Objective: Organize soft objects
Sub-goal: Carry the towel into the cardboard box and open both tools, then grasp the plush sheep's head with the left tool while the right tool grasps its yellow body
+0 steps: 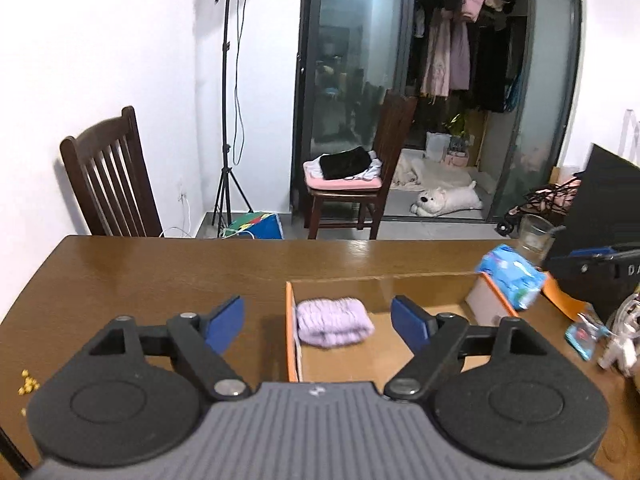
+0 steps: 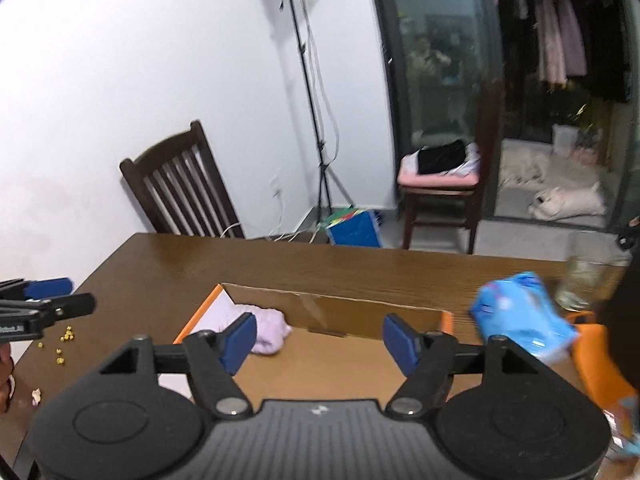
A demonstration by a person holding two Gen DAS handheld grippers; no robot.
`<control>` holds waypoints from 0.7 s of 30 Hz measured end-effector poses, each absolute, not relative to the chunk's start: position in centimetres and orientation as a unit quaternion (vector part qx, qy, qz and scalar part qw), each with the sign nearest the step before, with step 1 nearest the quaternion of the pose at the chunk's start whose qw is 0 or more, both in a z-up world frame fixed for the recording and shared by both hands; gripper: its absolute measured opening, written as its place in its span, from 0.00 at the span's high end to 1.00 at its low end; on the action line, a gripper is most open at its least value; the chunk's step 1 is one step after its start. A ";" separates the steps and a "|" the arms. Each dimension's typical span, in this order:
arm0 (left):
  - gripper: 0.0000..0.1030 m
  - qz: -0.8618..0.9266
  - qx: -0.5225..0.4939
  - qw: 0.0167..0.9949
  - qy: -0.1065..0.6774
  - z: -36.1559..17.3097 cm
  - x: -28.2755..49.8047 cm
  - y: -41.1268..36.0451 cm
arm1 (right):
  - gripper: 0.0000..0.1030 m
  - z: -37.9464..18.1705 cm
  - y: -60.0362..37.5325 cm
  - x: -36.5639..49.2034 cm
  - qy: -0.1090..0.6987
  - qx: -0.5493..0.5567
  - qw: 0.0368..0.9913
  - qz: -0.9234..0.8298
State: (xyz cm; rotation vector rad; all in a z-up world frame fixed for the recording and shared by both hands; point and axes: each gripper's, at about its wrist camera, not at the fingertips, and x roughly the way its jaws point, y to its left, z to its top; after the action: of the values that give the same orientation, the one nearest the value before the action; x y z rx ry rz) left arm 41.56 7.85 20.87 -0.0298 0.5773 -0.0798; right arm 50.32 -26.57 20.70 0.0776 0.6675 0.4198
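Yellow bits (image 1: 28, 385): small scattered pieces on the table's near left edge, well apart from the box.
Table (image 1: 160, 268): brown wooden top bearing everything below; a dark slatted chair (image 1: 108, 176) stands at its far left edge.
Left gripper (image 1: 318, 322): blue-padded jaws spread wide with nothing between the pads; it hangs above the box's left part. In the right wrist view its tip shows at the far left edge (image 2: 48, 300).
Cardboard box (image 1: 380, 284): shallow, open-topped, orange on its outer sides, brown inside, lying on the table's middle.
Lilac cloth (image 1: 334, 322): a folded soft bundle resting on the box floor, against the left wall, touched by neither gripper. In the right wrist view (image 2: 270, 330) it lies in the box's far left corner.
Right gripper (image 2: 320, 340): jaws apart and empty, poised over the box's near side; the left pad partly hides the lilac cloth from this camera.
Blue packet (image 1: 512, 280): a soft printed pack, blurred, just past the box's right wall.
Glass (image 1: 534, 238): clear tumbler on the table, far right, behind the blue packet.
Background: light stand (image 1: 228, 100), second chair (image 1: 352, 184) piled with clothes, white plush dog (image 1: 448, 200) on the floor.
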 end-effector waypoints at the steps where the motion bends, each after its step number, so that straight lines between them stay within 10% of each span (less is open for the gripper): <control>1: 0.19 -0.042 -0.011 0.959 0.281 21.1 40.2 7.5 | 0.29 21.2 -27.4 48.9 0.319 0.038 0.926 0.199; 21: 0.03 -0.062 -0.002 0.989 0.138 12.5 12.3 2.9 | 0.17 15.6 -32.2 19.0 0.177 0.034 0.954 0.239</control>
State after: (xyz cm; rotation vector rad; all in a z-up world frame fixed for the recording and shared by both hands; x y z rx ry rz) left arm 12.34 2.94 12.51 -0.0031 0.2762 -0.1248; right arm 19.05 -32.16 15.56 0.0692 0.3595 0.4844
